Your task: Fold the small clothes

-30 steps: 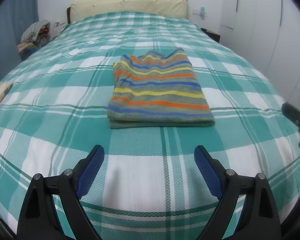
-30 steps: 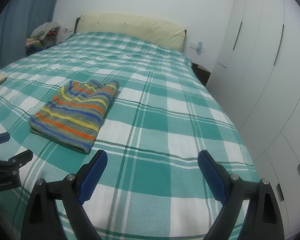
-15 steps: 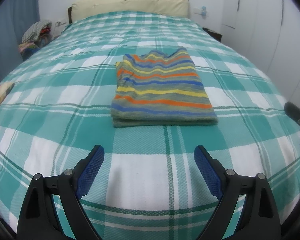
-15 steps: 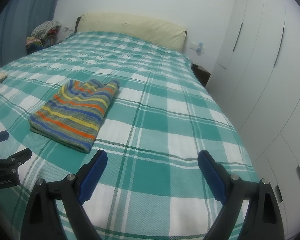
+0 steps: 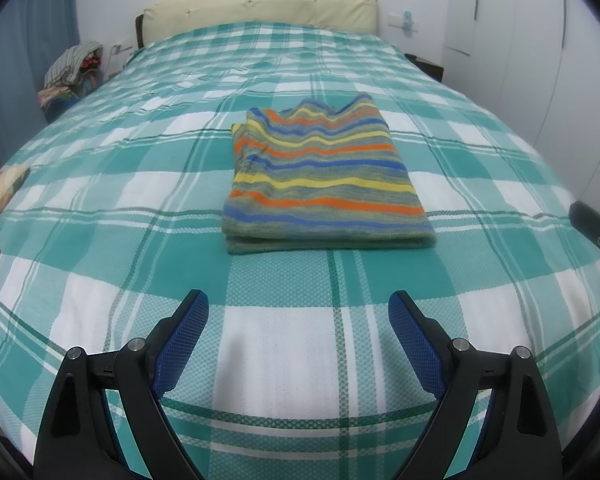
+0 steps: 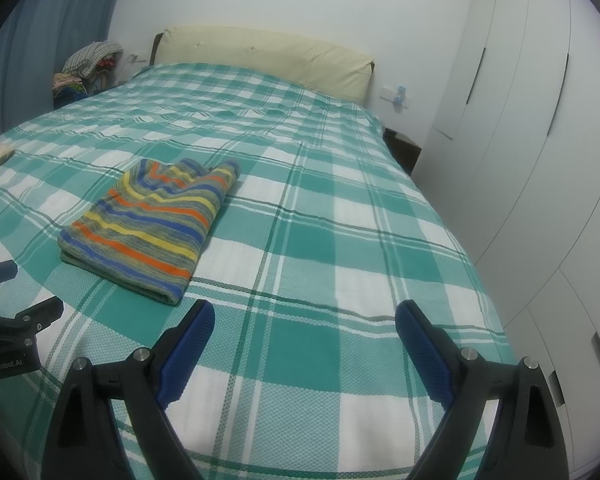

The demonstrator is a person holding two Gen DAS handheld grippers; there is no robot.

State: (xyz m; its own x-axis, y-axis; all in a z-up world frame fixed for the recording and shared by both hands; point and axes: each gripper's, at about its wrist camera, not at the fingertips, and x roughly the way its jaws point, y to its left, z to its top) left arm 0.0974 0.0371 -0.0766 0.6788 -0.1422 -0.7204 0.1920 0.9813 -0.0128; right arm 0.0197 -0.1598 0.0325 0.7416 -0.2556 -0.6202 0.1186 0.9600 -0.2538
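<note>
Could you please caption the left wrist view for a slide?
Open left gripper faces a folded striped garment on the checked bedspread.

Both wrist views are evenly and softly lit with a cool bluish cast, and no lamp or window shows. A faint blurred shadow lies on the bed [image 5: 100, 184] just ahead of the left tool [image 5: 298, 312]. Fisheye distortion bows the bed into a dome, the frame corners fall into black vignette, and the focus is slightly soft throughout.
</note>
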